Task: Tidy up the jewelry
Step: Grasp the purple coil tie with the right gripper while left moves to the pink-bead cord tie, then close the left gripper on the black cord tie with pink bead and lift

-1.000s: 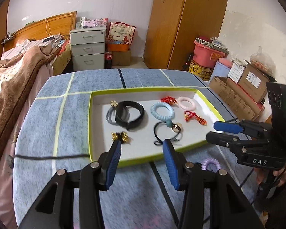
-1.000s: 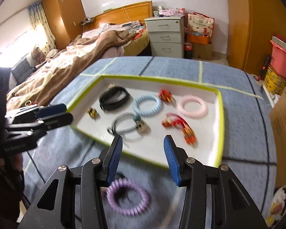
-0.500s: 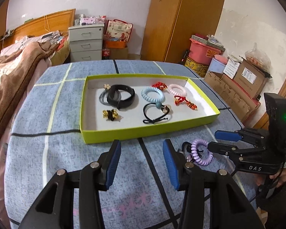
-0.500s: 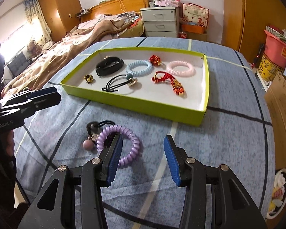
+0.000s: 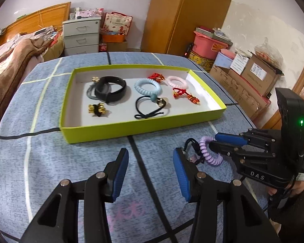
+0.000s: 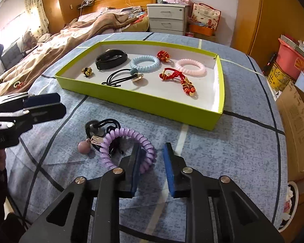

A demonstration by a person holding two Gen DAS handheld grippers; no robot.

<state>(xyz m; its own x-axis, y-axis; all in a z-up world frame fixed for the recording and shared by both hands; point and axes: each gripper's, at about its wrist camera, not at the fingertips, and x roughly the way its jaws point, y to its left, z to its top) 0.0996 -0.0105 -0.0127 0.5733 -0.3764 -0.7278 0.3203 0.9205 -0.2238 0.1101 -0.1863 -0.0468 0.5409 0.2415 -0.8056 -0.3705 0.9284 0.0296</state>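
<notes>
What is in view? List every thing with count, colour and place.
tray: 1, lime, on table
band: 1, black, tray's far left
ties: several, grey, beside band
blue coil: 1, tray middle
pink coil: 1, tray right
charms: 2, red, tray right
clip: 1, gold, tray left front
beaded tie: 1, black, tray front
purple coil: 1, table, before tray
ball tie: 1, black with pink ball, under purple coil
table: 1, blue cloth
left gripper: 1, black, blue pads, open
right gripper: 1, same, closing around purple coil

"DAS" in white on the right gripper (image 5: pixel 213 144) body, pink characters on tablecloth (image 5: pixel 50 93) unreadable
</notes>
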